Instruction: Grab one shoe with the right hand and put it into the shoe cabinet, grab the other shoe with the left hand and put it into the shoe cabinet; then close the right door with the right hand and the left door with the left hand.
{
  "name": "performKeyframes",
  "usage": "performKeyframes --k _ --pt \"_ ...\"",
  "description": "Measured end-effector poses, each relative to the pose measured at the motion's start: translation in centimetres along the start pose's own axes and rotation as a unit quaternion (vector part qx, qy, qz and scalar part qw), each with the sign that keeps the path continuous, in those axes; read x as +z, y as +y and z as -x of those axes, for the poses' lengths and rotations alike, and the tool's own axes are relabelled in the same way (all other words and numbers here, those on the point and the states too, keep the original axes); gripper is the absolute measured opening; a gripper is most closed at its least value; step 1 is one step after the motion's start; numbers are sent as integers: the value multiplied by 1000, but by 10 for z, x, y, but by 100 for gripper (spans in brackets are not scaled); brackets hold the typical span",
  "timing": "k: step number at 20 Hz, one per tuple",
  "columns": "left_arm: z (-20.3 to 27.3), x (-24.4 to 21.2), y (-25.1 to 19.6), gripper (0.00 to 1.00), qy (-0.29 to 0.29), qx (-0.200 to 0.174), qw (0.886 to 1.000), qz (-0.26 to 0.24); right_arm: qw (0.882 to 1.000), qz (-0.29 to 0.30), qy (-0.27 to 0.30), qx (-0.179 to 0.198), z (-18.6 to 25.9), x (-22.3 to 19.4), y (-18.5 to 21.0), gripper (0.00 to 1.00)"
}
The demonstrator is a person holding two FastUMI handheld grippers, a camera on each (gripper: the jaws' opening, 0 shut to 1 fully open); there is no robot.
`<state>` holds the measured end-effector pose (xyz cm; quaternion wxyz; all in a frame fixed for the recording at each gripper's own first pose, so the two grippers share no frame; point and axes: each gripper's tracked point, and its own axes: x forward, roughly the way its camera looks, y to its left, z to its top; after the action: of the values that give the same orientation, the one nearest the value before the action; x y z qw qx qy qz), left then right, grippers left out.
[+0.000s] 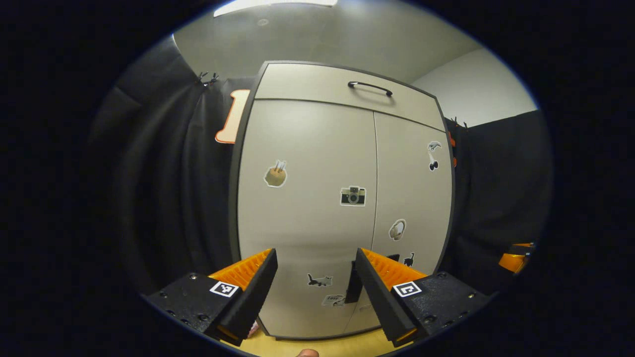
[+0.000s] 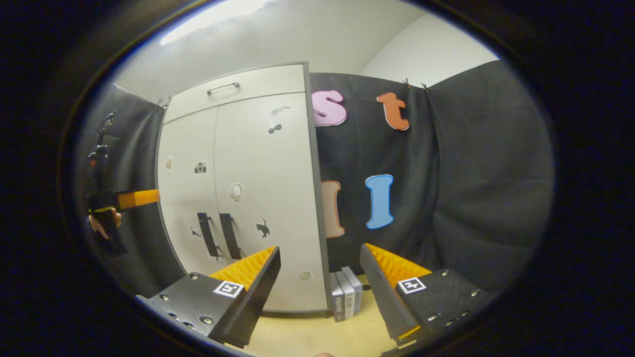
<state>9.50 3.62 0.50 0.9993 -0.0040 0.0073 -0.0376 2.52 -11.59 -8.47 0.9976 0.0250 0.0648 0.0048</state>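
shoe cabinet with both doors shut
left hand-held gripper and right hand-held gripper both gape empty before it.

Shoe cabinet, both doors closed, left gripper jaws apart

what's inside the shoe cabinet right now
Cannot be seen: both doors of the shoe cabinet are shut, hiding the inside. Only stickers and two dark handles show on its front.
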Motion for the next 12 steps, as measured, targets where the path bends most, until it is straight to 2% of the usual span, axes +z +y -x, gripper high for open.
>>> performKeyframes --k 2,3,6,7,8,12 --pt "20 4 17 97 1 21 1000 -6 1000 2 -8 22 -10 9 21 97" --pt "30 6 26 97 0 33 999 -8 999 2 -12 32 -14 12 32 93" --pt "55 11 48 94 -9 69 997 -19 998 -1 -25 57 -24 24 67 93" --pt "61 11 52 97 -10 77 997 -23 997 0 -30 64 -27 28 76 94" --pt "66 11 57 97 -9 84 996 -24 997 2 -34 68 -29 32 84 97" --pt "76 9 61 94 -10 95 995 -12 995 -11 -47 83 -28 44 104 97"
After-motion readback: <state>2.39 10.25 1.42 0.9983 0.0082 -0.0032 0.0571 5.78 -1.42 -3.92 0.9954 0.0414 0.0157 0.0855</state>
